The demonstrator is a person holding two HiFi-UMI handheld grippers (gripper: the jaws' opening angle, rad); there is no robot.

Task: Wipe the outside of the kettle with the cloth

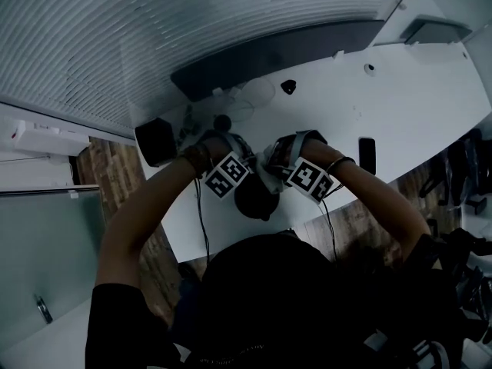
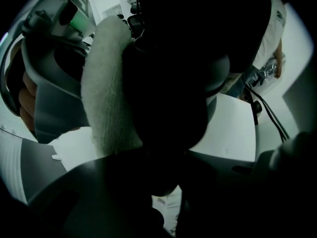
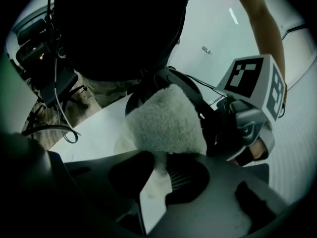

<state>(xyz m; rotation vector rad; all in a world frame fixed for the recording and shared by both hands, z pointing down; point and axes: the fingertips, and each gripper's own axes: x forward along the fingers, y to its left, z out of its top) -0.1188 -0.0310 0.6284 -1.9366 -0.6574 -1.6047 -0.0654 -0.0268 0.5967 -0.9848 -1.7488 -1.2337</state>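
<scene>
The black kettle (image 1: 257, 198) stands on the white table (image 1: 415, 106), close under both hands. In the left gripper view its dark body (image 2: 178, 83) fills the space between the jaws. My left gripper (image 1: 227, 174) points straight down and grips it at the top (image 3: 198, 108). My right gripper (image 3: 161, 165) is shut on a fluffy white cloth (image 3: 166, 120). The bunched cloth (image 2: 106, 93) lies against the kettle's side. The kettle's lower part and base are hidden by the grippers and by shadow.
A black box (image 1: 156, 141) sits at the table's left end, and a dark phone (image 1: 367, 154) near its front edge on the right. A long dark bar (image 1: 277, 52) runs along the back. Cables (image 2: 267, 113) trail over the table. Wooden floor (image 1: 108, 167) shows beyond.
</scene>
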